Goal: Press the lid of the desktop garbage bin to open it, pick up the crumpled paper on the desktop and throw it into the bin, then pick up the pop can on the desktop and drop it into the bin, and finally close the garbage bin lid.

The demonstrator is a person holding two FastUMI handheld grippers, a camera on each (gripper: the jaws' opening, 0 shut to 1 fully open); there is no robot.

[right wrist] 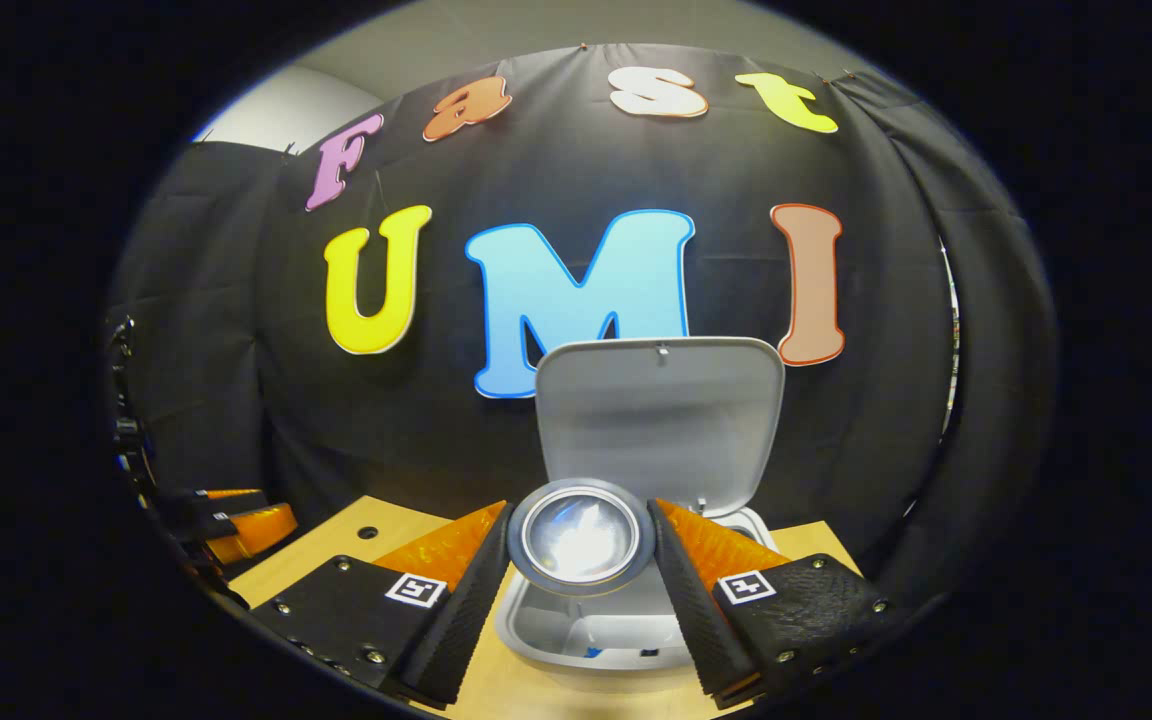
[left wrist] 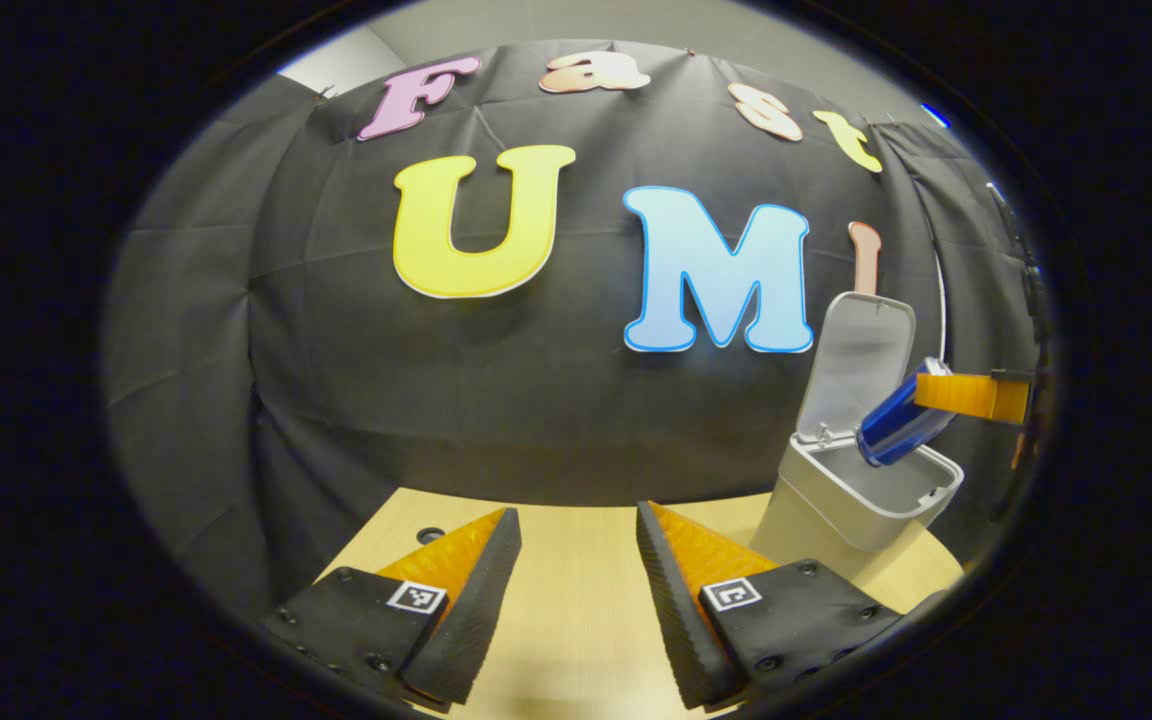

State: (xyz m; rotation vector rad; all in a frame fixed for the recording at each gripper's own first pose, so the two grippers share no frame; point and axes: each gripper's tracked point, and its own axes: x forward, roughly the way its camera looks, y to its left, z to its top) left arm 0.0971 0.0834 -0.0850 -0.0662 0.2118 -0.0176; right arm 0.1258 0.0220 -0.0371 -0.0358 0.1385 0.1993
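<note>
The grey desktop bin [left wrist: 871, 490] stands at the right of the left gripper view with its lid [left wrist: 861, 360] raised upright. A blue pop can [left wrist: 896, 420] hangs tilted over the bin's mouth, and my right gripper [left wrist: 936, 392] is shut on it. In the right gripper view the can's shiny bottom [right wrist: 583, 537] sits clamped between the fingers of my right gripper [right wrist: 581, 510], directly above the open bin [right wrist: 526, 630], with the lid [right wrist: 661, 420] behind. My left gripper [left wrist: 576, 515] stands open over the table with nothing between its fingers.
The light wooden table [left wrist: 576, 620] has a small round hole [left wrist: 429, 535] near its back left edge. Black cloth walls close in behind and on both sides. My left gripper [right wrist: 236, 520] shows far left in the right gripper view.
</note>
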